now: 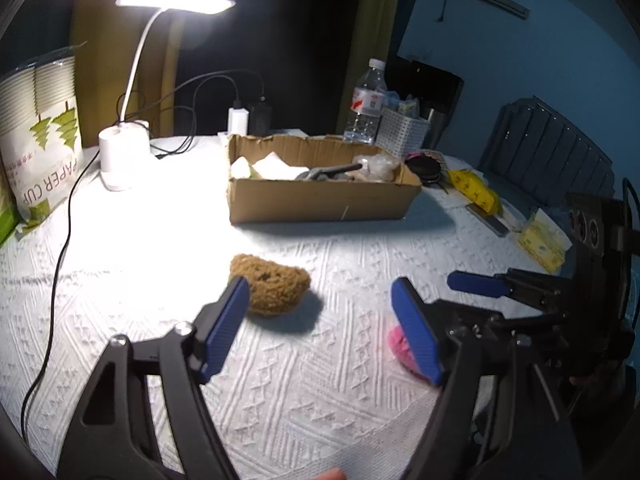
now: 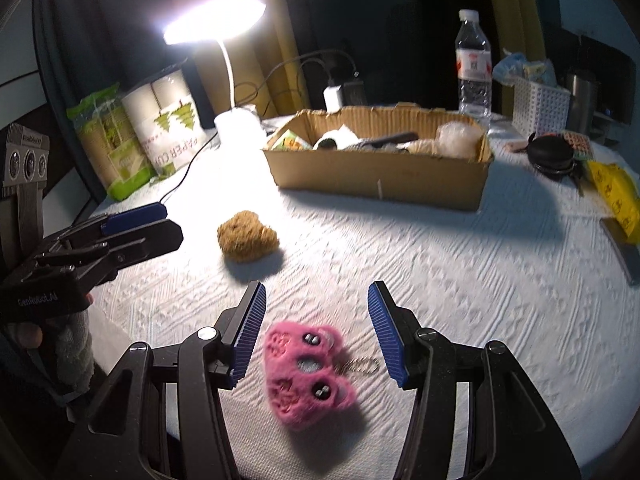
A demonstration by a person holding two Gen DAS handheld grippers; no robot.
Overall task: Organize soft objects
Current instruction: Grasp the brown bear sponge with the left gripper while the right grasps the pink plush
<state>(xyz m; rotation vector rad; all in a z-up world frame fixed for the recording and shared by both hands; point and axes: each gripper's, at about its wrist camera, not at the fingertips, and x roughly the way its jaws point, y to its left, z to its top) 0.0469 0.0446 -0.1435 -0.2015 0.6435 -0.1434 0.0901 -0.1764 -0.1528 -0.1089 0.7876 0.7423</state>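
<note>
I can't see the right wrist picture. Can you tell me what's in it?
The open right hand-held gripper hovers over a pink plush keychain lying on a white tablecloth. Farther back sit a brown fuzzy toy, a cardboard box and a lit lamp.

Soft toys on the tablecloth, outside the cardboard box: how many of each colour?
Brown plush toy: 1
Pink plush keychain toy: 1
Total: 2
</note>
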